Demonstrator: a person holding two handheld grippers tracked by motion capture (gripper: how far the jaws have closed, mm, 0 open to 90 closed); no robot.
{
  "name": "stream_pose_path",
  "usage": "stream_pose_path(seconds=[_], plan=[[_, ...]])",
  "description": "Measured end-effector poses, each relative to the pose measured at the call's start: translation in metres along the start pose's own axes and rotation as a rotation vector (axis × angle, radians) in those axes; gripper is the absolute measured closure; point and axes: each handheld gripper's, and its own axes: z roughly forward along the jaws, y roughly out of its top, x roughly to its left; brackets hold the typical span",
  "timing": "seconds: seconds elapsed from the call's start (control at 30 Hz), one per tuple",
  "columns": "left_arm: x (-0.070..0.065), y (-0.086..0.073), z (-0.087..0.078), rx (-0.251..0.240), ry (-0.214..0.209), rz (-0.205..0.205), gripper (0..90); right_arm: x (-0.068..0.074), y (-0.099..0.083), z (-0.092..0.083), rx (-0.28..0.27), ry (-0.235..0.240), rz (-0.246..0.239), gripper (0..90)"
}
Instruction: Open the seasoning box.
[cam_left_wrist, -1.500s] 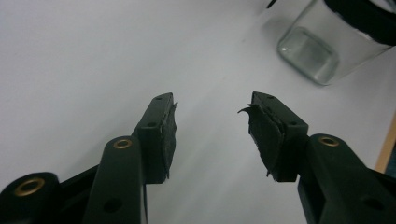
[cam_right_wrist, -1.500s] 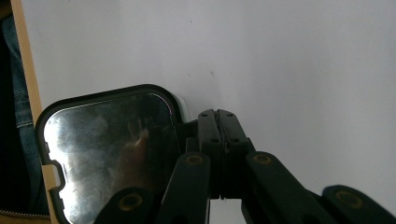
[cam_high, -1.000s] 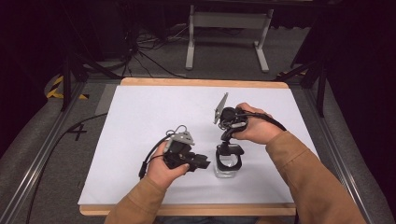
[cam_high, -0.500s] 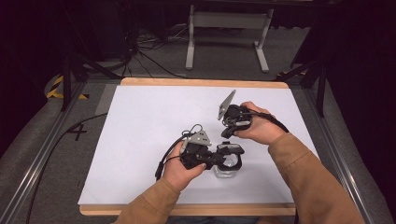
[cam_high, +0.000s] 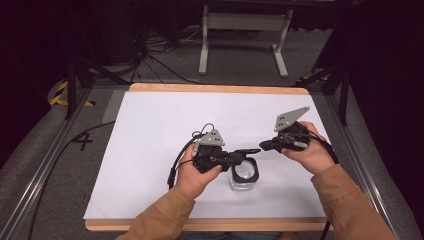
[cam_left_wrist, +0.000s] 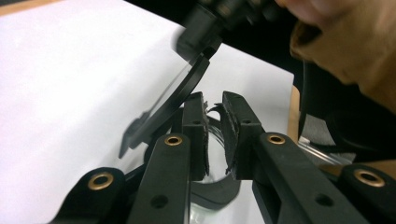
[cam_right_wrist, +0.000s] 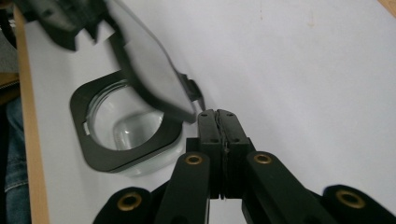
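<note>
A clear square jar (cam_high: 244, 176) with a black rim stands on the white worktop (cam_high: 150, 130), low and just right of centre in the high view. Its black flat lid (cam_high: 248, 150) is off, held tilted in the air directly above the jar's mouth, long axis running left to right across the frame.

The left claw (cam_high: 239, 156) reaches in from the left and sits right over the jar. In the left gripper view its jaws stand slightly apart with something thin and dark between the pads; whether they pinch the lid's edge cannot be told. The left hand (cam_high: 192, 172) lies low, knuckles up.

The right claw (cam_right_wrist: 218, 117) points left toward the lid's right end; in the right gripper view its jaws are pressed together, empty, with the lid just above and left of the tips. The right hand (cam_high: 306, 150) is held higher, near the frame's right side.

The left claw is the nearer one to the jar.
</note>
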Motion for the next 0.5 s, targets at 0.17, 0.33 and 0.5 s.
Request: stream_pose_path(seconds=[0.17,0.33,0.5], plan=[[0.007,0.004,0.003,-0.025,0.038,-0.026,80.3,0.018,-0.023,-0.002,-0.100,0.014,0.023,90.0],[0.015,0.007,0.004,-0.045,0.060,-0.044,80.8,0.031,-0.038,0.006,-0.085,0.025,0.024,90.0],[0.020,0.007,0.008,-0.056,0.070,-0.058,80.9,0.042,-0.055,0.022,-0.044,0.049,0.042,90.0]])
